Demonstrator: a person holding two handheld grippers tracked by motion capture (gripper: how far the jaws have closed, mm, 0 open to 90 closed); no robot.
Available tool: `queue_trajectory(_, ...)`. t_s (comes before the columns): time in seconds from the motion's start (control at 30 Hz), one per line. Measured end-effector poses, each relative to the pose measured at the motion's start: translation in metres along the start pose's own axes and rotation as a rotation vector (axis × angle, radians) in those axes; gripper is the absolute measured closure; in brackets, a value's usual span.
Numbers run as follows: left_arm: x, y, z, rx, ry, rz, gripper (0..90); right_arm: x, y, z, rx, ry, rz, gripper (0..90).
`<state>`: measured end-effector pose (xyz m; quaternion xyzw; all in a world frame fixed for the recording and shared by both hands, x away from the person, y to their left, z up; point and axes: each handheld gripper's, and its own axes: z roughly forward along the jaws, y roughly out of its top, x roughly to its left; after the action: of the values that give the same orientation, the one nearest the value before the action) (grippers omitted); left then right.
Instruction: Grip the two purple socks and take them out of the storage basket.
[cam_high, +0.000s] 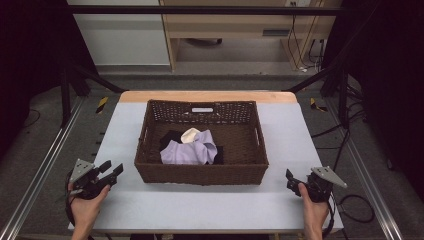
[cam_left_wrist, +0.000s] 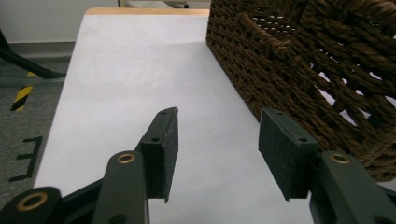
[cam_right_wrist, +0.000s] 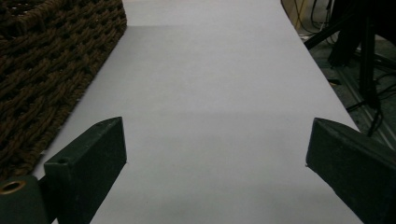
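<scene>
Left gripper (cam_left_wrist: 215, 149) and right gripper (cam_right_wrist: 215, 158) are held spread, empty, flanking the wicker basket (cam_high: 200, 174); lavender cloth (cam_high: 187, 151) is seen inside.

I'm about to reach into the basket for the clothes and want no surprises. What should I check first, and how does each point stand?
1. Left gripper open, nothing between the jaws: ok.
2. Right gripper open and empty: ok.
3. Both grippers outside the basket, one at each side: ok.
4. Lavender cloth lies on top, reachable from above: ok.
5. Cream cloth free of the lavender one: cannot tell.
6. Black cloth partly buried: not ok for first pick.
</scene>
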<state>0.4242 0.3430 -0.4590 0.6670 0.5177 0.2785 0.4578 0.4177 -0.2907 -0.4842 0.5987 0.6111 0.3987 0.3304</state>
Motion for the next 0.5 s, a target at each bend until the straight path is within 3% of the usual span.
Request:
queue_trajectory(0.23,0.0034,0.0017,-0.0033,-0.011,0.002,-0.005,49.7,0.0020,-0.0010,-0.0012,-0.013,-0.014,-0.015,4.9)
queue_trajectory(0.5,0.0029,0.0090,-0.0082,-0.037,-0.032,-0.030,50.6,0.0018,-0.0007,-0.0002,-0.007,-0.014,-0.015,4.4)
